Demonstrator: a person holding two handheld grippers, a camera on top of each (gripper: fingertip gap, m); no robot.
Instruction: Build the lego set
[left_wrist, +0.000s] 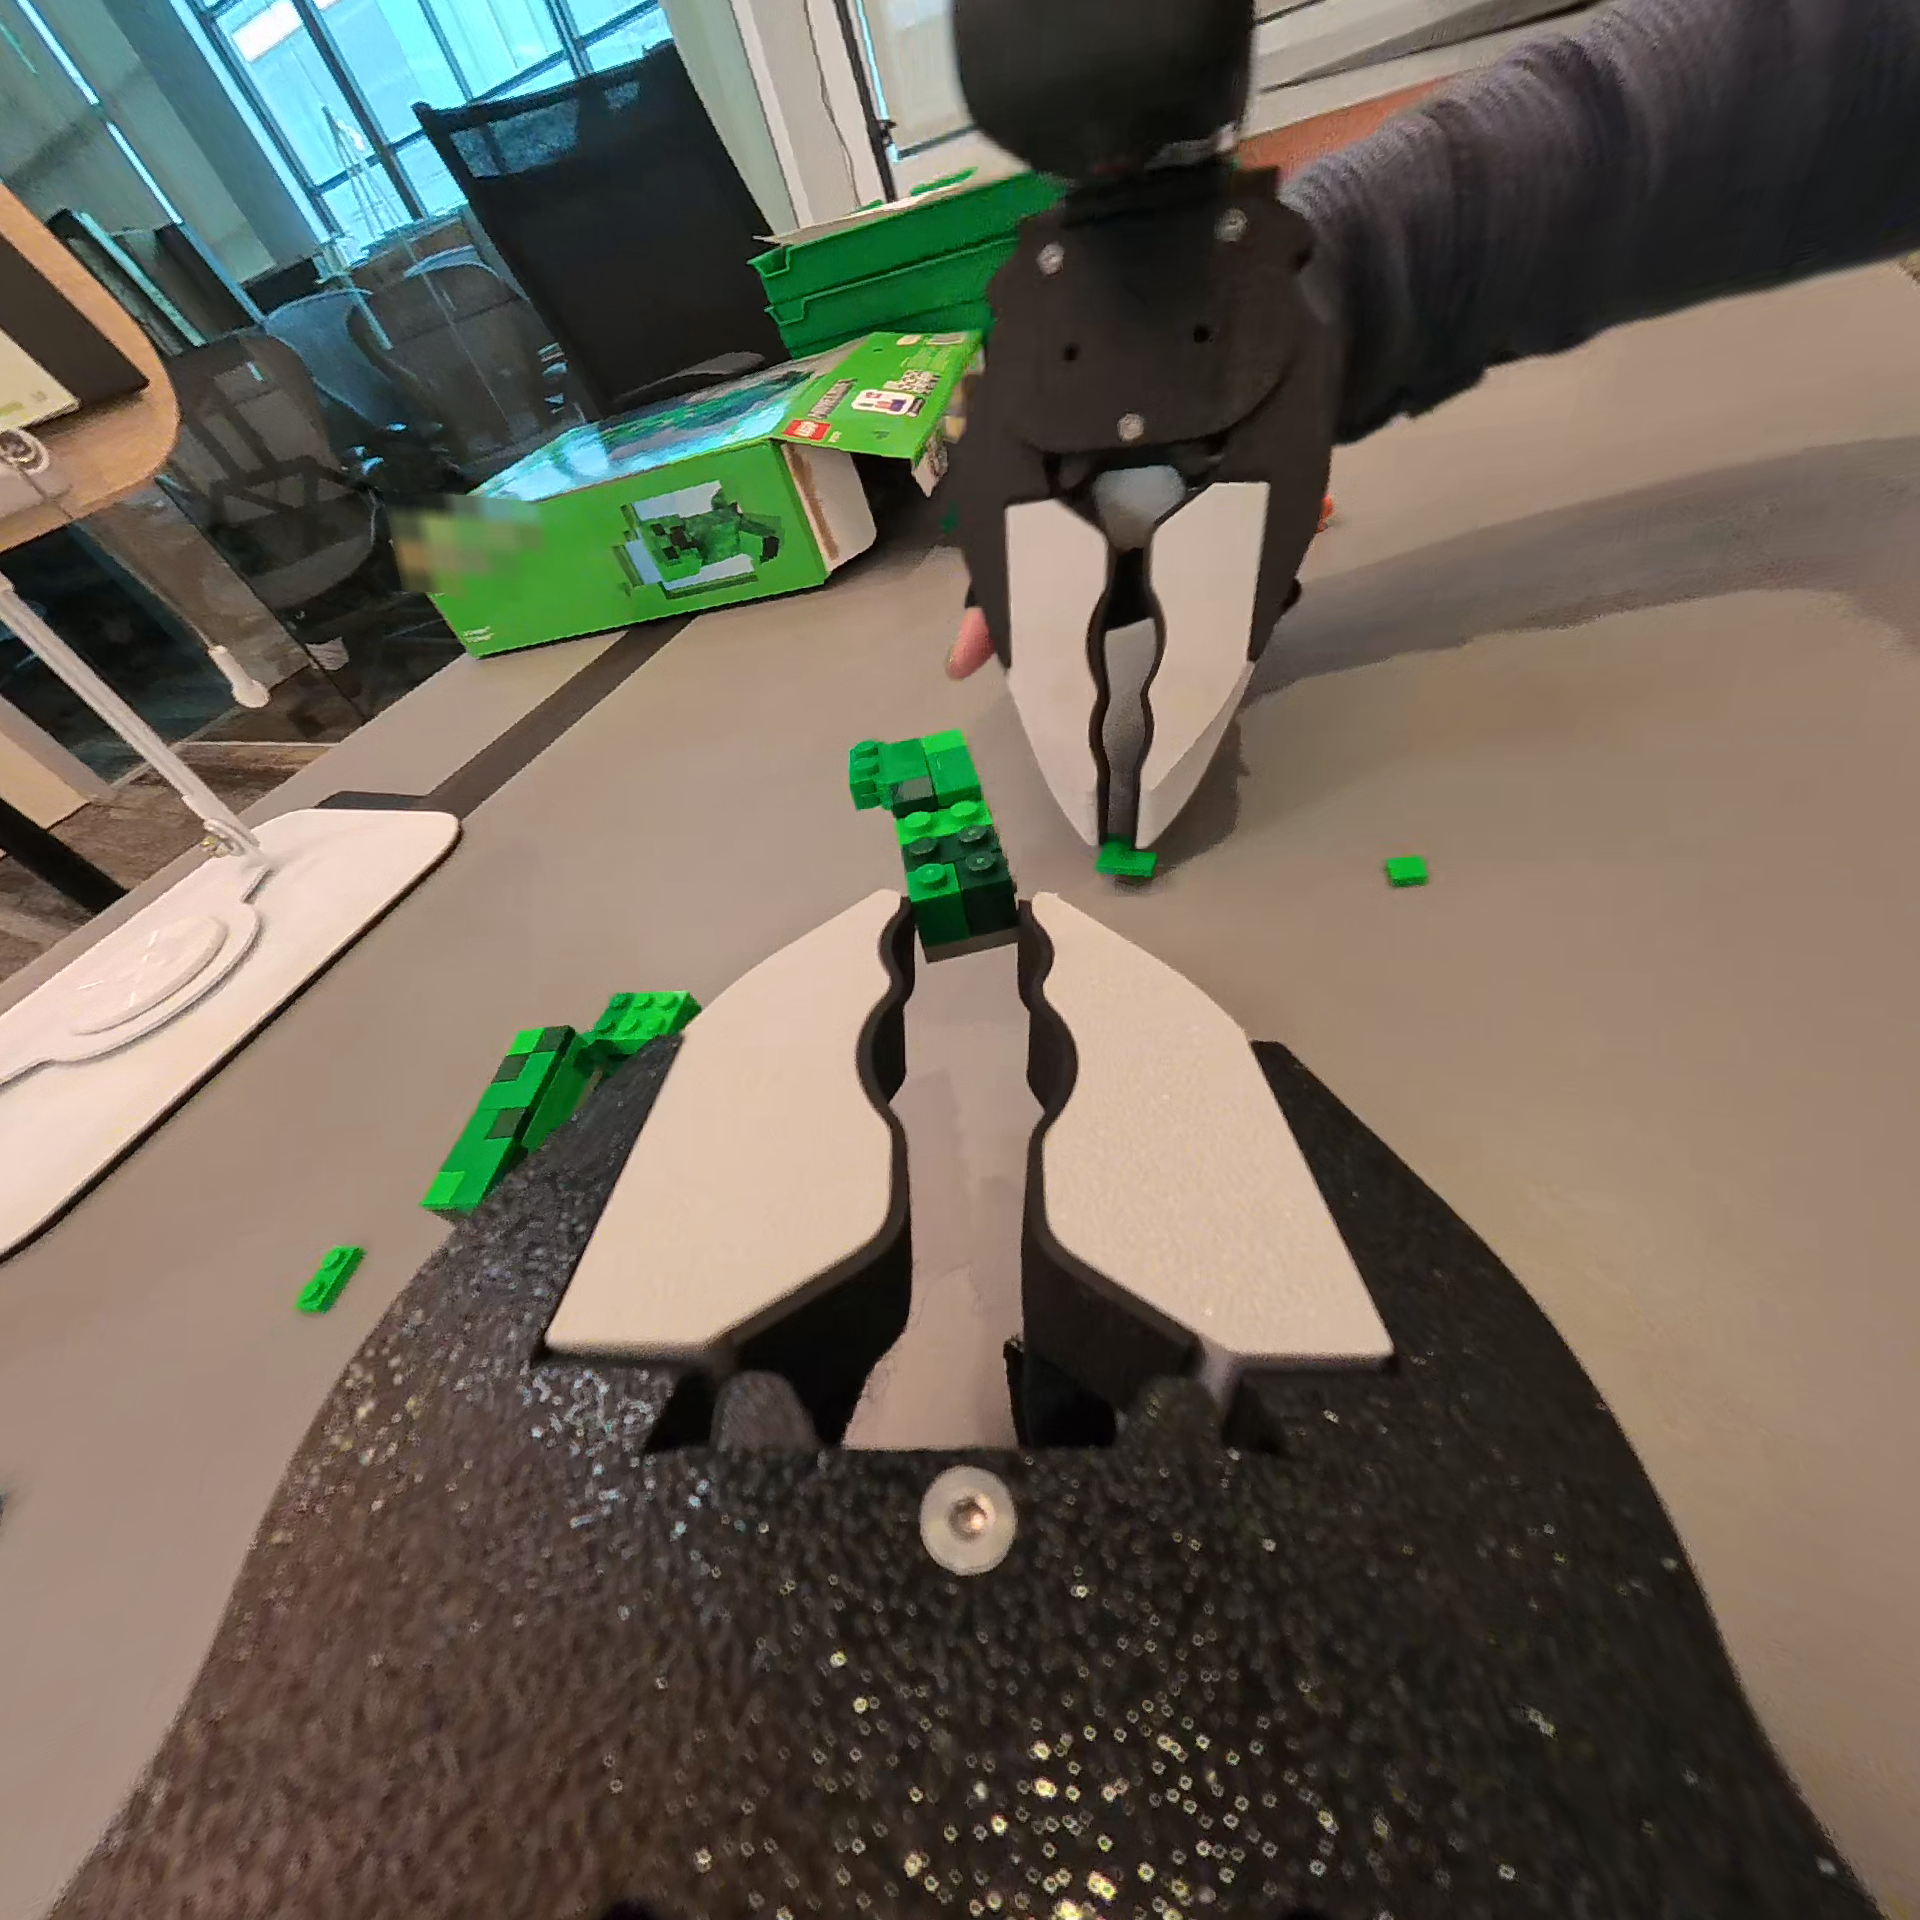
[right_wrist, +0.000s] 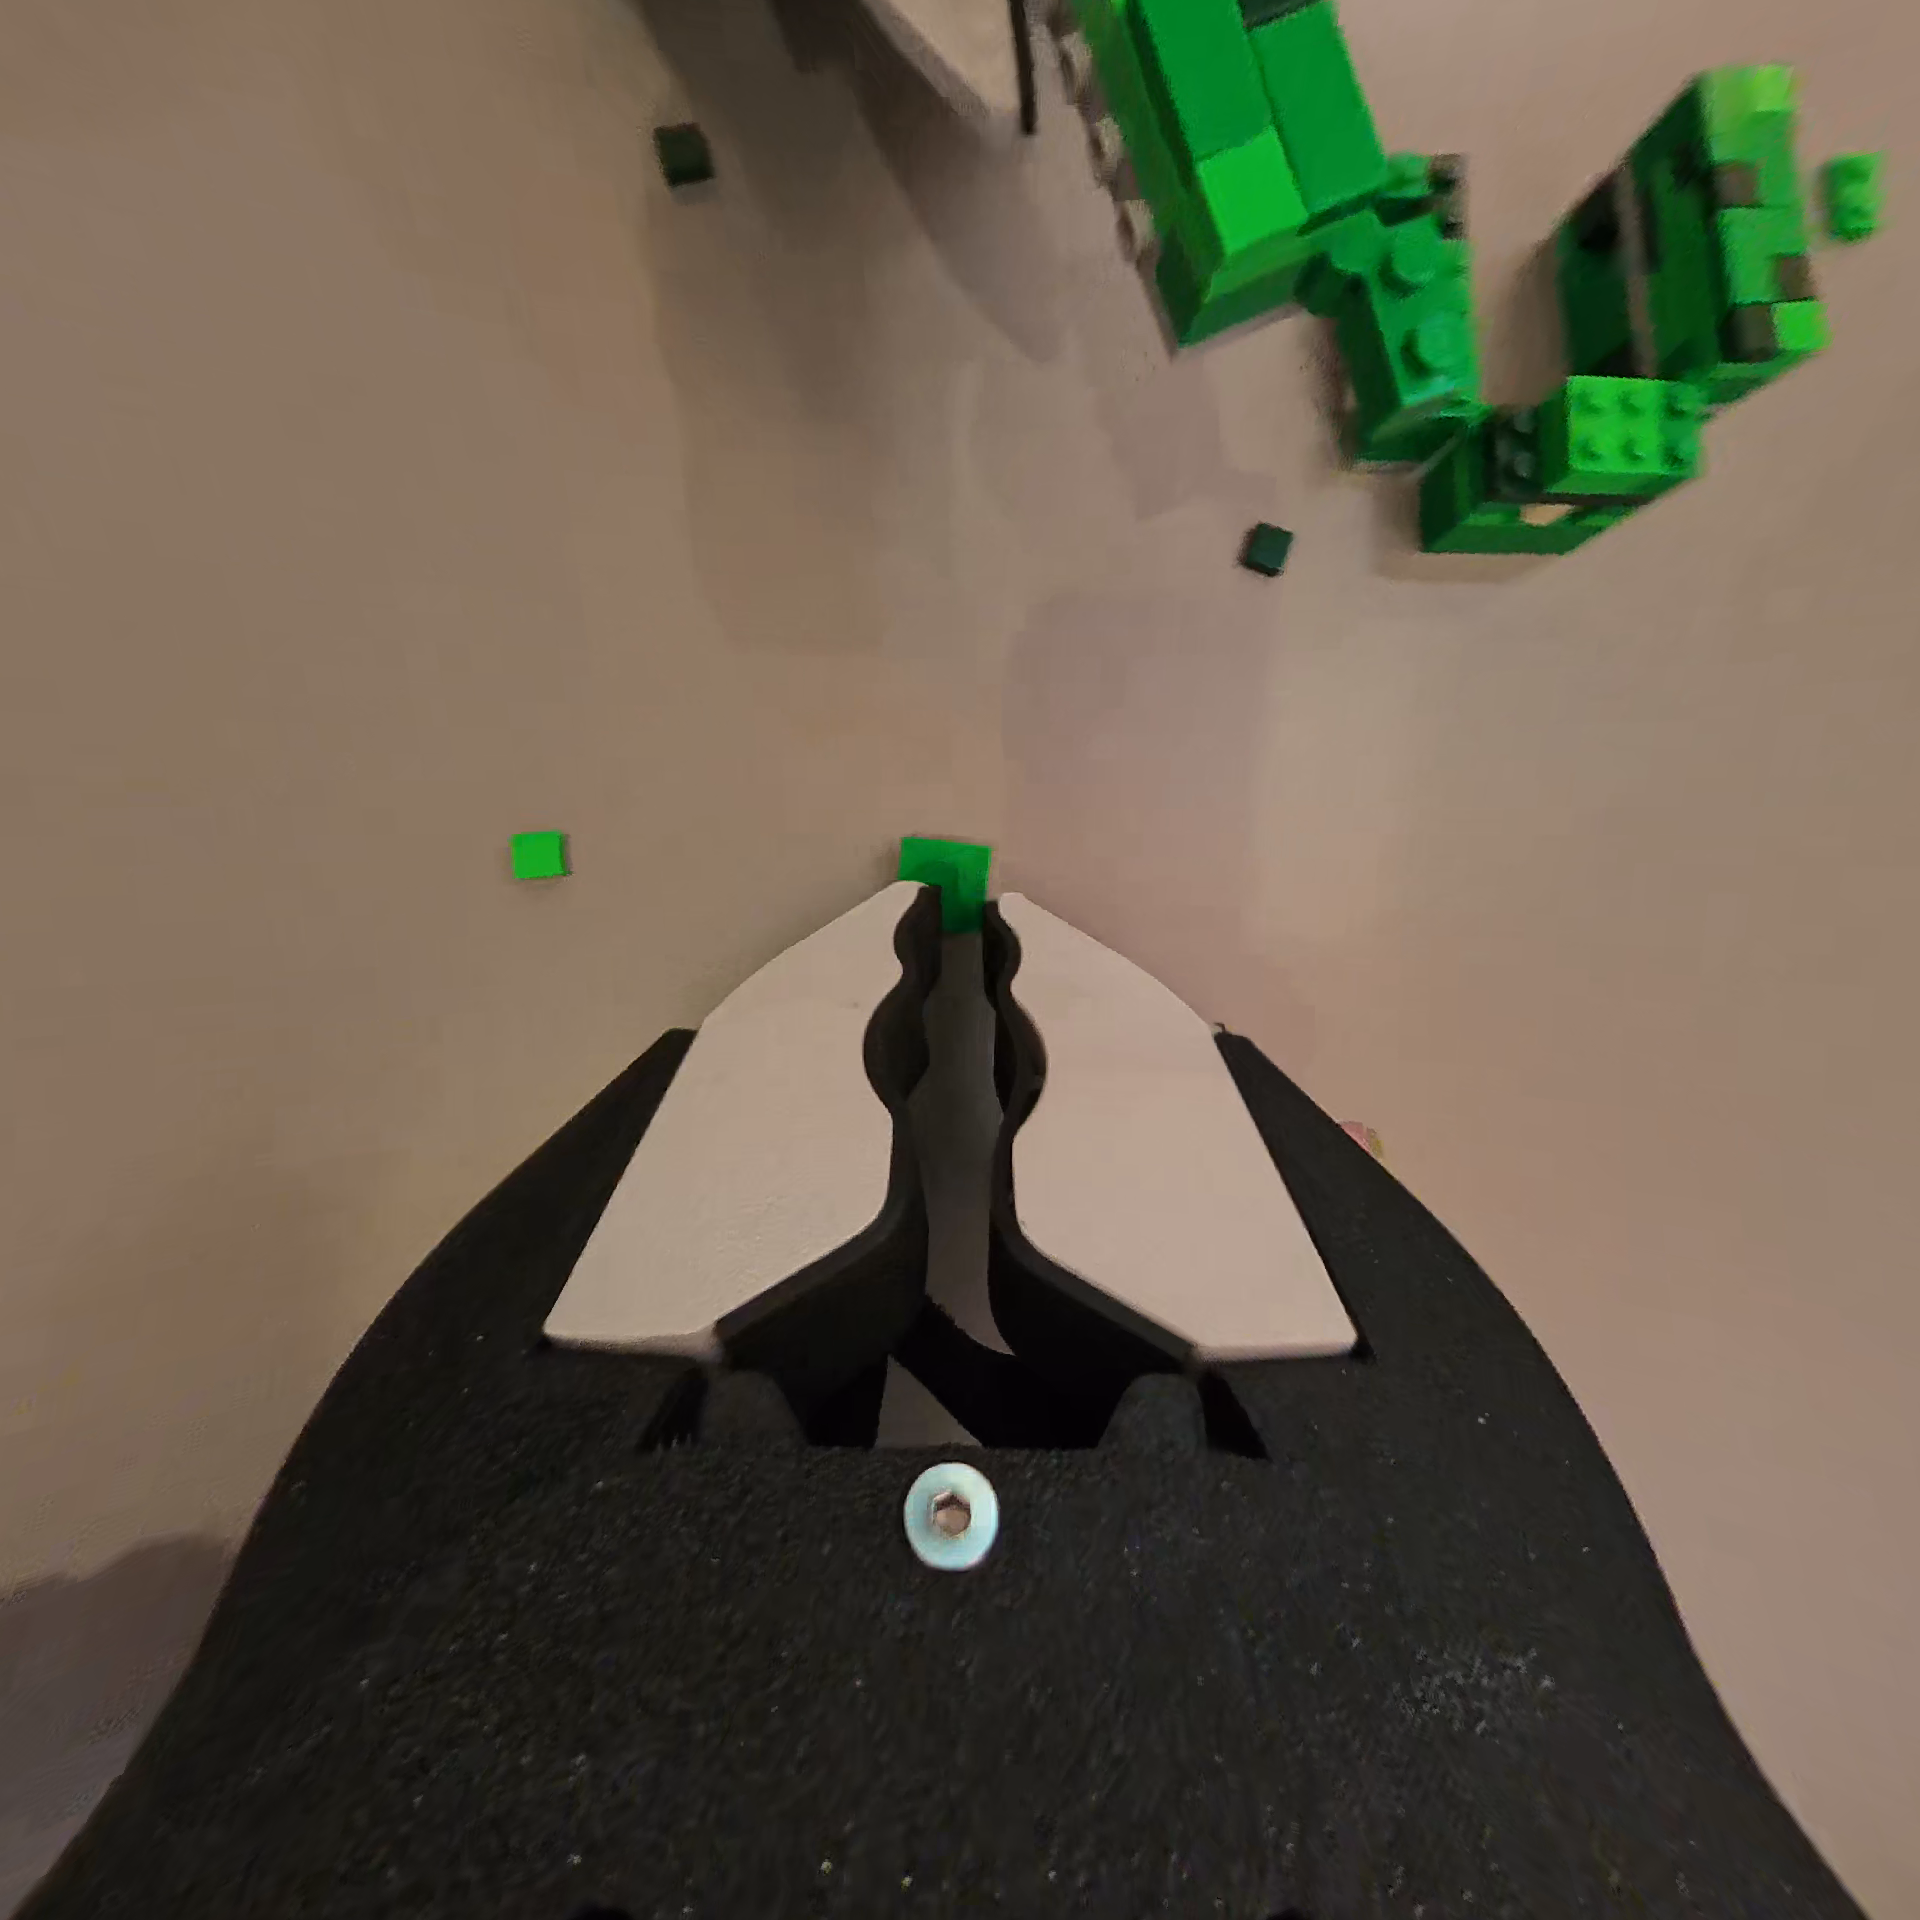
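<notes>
Lego build of stacked light and dark green bricks (left_wrist: 951, 842), a studded column with a short arm at its far end, lies on the grey tabletop (left_wrist: 1558, 1039) in the left wrist view. The left tongs (left_wrist: 966, 914) are clamped on its near end, probably to steady it for the next piece. To their left, towards the near edge, lie a second green brick assembly (left_wrist: 540, 1091) and a small green two-stud plate (left_wrist: 329, 1278). Farther off, the right tongs (left_wrist: 1117, 836) point steeply down onto a small flat green square tile (left_wrist: 1125, 859), with another green tile (left_wrist: 1405, 871) apart on the right. A green cardboard set box (left_wrist: 644, 540) lies open near the far edge.

In the right wrist view, the right tongs (right_wrist: 956, 904) are nearly together, their tips pinching the near edge of the tile (right_wrist: 943, 873) against the tabletop (right_wrist: 312, 520), seemingly to lift it. The spare tile (right_wrist: 539, 858) lies to the left; the build (right_wrist: 1278, 208) is well apart, blurred.
</notes>
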